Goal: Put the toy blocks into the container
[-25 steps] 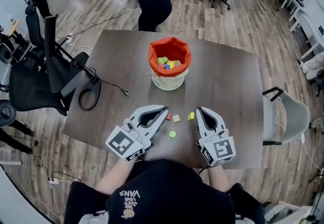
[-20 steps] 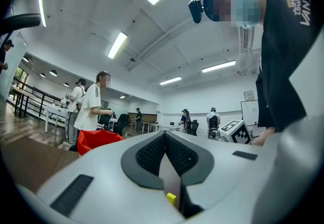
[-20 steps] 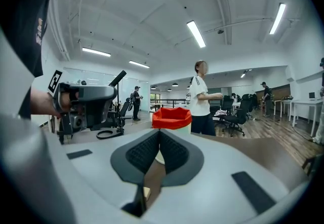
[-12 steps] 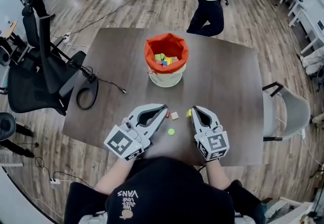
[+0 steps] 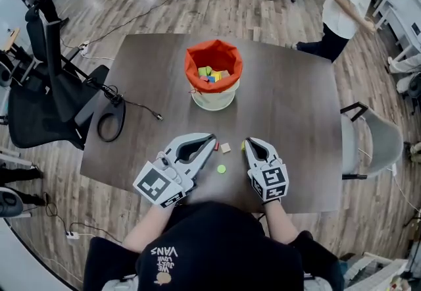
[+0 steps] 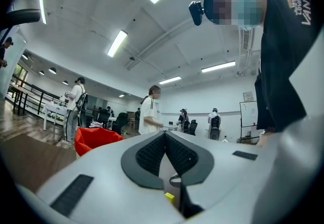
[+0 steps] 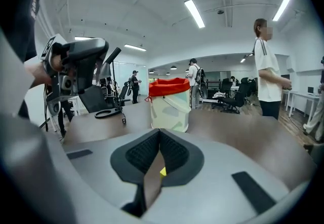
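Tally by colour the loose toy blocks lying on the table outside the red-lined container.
red block: 1
tan block: 1
yellow-green block: 1
green round block: 1
Total: 4

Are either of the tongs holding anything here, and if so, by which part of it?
Nothing is held. The left tongs and the right tongs are both shut, pads together, with nothing between them.
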### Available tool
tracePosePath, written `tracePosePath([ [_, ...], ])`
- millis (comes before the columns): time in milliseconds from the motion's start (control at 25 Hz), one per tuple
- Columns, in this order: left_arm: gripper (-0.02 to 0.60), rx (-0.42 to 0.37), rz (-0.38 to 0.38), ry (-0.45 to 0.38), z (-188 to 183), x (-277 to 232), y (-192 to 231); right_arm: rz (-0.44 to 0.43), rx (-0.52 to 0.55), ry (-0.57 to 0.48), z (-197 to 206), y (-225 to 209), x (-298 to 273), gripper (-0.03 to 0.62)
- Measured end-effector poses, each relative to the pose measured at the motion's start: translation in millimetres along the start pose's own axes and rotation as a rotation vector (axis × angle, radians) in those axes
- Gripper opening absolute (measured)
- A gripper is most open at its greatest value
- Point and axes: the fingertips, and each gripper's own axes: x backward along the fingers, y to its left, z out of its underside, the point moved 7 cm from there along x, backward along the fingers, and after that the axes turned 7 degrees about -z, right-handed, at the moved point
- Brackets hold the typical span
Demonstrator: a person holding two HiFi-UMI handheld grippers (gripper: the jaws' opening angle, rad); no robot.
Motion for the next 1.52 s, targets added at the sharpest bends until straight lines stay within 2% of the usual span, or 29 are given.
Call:
tracePosePath([
  [640,0.011,0.001,0.009,0.006,2,1,-2,0.025,-0.055,0.161,46,-3,-13,0.019],
  [760,0.011,0.000,0.013,0.010,2,1,-3,0.056,-0.084,0.179,50,-6,-15,0.026],
  [840,0.011,-0.001,0.015,0.011,1,2,-4,0.071,-0.121,0.199,55,-8,-17,0.177],
  [880,0.011,-0.001,0.015,0.010,1,2,-4,0.065,-0.137,0.209,58,-8,-19,0.179],
  [1080,0.011,-0.001,0.015,0.013,3,1,-4,0.061,-0.174,0.230,67,-12,-29,0.179],
  [1320,0.011,0.000,0.010,0.018,4,1,-5,0.103,-0.194,0.278,77,-18,-35,0.172],
  [1400,0.011,0.001,0.005,0.020,5,2,-4,0.109,-0.174,0.281,78,-19,-35,0.086],
  [1520,0.011,0.001,-0.001,0.021,6,4,-2,0.102,-0.154,0.284,78,-20,-35,0.083],
])
